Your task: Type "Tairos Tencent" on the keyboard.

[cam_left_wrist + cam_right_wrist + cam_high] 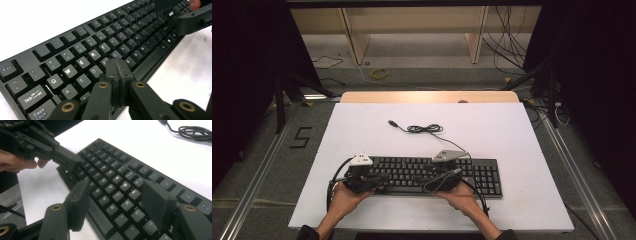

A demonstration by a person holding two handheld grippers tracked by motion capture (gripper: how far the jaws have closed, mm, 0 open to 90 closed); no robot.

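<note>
A black keyboard (482,172) lies along the near part of the white tabletop (492,130). Its cable (424,129) runs back from it and ends in a small coil, which the right gripper view shows as a bundle (195,131). My left gripper (379,177) sits over the keyboard's left half. Its jaws are shut together with nothing between them (117,65), their tips low over the letter keys (82,62) around F. My right gripper (447,176) hovers over the middle of the keyboard (112,177), open (116,192), with only keys seen between its jaws. Each gripper view also catches the other gripper: the left gripper (66,158), the right gripper (192,21).
The tabletop's near edge (432,227) lies just below the person's hands. A wooden strip (427,97) borders the far side. Beyond it are shelf legs and loose cables on the floor. Dark stands flank the table on both sides.
</note>
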